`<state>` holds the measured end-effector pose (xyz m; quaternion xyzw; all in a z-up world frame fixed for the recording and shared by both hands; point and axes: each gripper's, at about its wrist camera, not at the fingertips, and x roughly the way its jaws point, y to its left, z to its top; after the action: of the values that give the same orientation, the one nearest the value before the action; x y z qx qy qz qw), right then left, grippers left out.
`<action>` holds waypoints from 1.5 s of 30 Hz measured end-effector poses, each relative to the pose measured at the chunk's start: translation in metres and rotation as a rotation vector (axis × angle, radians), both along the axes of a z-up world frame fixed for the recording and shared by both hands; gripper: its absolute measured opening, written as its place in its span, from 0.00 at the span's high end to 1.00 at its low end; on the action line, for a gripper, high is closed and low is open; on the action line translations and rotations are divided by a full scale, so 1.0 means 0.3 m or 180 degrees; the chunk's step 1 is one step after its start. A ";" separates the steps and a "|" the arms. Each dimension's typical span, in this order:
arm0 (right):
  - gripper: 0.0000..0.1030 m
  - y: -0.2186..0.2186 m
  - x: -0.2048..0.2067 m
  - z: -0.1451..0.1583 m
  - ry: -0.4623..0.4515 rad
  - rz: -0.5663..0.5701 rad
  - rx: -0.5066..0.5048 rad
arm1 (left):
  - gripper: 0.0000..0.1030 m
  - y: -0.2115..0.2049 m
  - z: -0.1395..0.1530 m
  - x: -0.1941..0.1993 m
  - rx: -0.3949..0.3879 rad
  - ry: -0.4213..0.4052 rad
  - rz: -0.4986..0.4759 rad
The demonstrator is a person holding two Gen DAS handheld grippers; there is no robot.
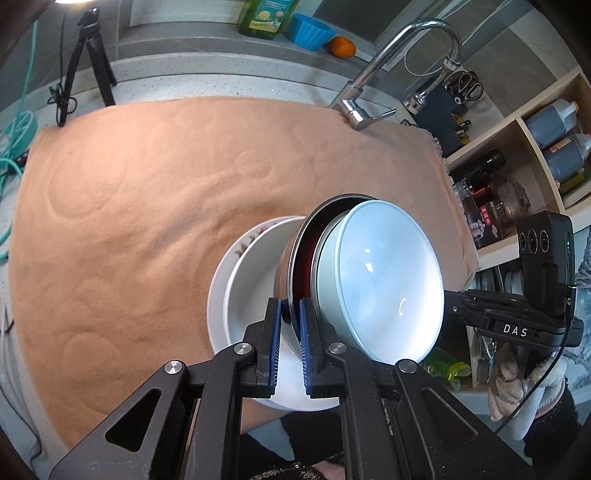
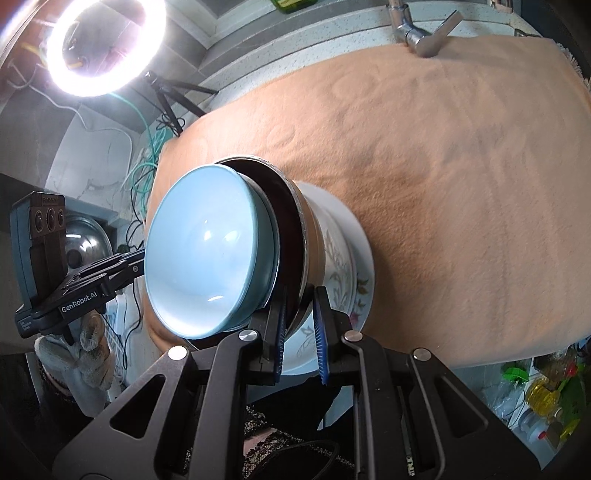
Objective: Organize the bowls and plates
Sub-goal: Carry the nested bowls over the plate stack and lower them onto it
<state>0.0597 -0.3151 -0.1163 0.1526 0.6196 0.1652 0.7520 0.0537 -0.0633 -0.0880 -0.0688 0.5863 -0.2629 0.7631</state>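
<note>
Peach terry cloth (image 1: 147,206) is covering the speckled counter (image 1: 207,74), its pile showing ring-shaped dents. Beyond the left gripper (image 1: 287,328), a chrome faucet (image 1: 399,62) is rising at the cloth's far edge, with a tripod (image 1: 90,59) far to the left and an orange (image 1: 341,47), a blue cup (image 1: 310,31) and a green bottle (image 1: 267,16) on the ledge behind. Shelves (image 1: 524,147) of bottles are standing to the right. A ring light (image 2: 105,48) is glaring at upper left of the right wrist view.

Directly ahead of both grippers, a stack is sitting near the cloth's front edge: a floral plate (image 2: 360,291) at the base, a white plate (image 1: 251,280) on it, then a steel bowl (image 1: 301,243) with a dark red interior, then a glossy pale-blue bowl (image 1: 384,280) nested inside.

The left gripper is closing on the steel bowl's rim, one blue ribbed pad (image 1: 275,332) on each side of the wall. The right gripper (image 2: 300,325) is bracketing the same rim from the opposite side, jaws narrowly parted; whether both pads are touching cannot be told. Nothing is standing between grippers and stack.
</note>
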 end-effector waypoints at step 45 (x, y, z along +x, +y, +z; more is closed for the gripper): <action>0.79 0.033 -0.041 0.002 -0.0147 0.0076 -0.0136 | 0.90 0.026 -0.025 -0.059 0.0083 -0.0029 0.0006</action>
<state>0.0474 -0.3053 -0.1158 0.1253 0.6073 0.1644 0.7671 0.0360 -0.0555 -0.0955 -0.0582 0.5862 -0.2548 0.7668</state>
